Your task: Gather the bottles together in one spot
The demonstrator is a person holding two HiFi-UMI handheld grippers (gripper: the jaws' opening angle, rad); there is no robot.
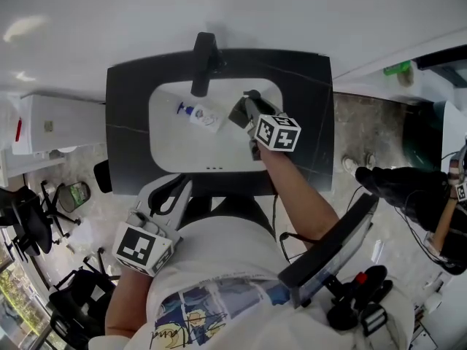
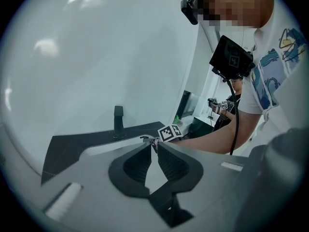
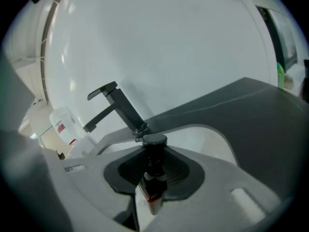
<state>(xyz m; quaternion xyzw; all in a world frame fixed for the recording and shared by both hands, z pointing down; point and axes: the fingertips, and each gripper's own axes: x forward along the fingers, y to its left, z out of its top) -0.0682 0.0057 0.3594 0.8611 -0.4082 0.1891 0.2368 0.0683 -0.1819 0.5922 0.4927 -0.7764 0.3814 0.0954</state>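
A small dark bottle with a black cap (image 3: pixel 153 170) stands upright between the jaws of my right gripper (image 3: pixel 153 148), which is shut on it. In the head view that gripper (image 1: pixel 245 108) hangs over the white basin (image 1: pixel 168 141), right of the black faucet (image 1: pixel 204 63). A clear bottle with a blue cap (image 1: pixel 200 114) lies on its side in the basin, just left of the gripper. My left gripper (image 1: pixel 169 192) is held low by my body in front of the sink; its jaws (image 2: pixel 154 144) meet at the tips with nothing between them.
The basin sits in a dark countertop (image 1: pixel 306 115). A white bottle with a red label (image 3: pixel 62 125) stands left of the sink. A green bottle (image 1: pixel 398 68) sits on a ledge at the right. Another person (image 1: pixel 419 195) stands to the right.
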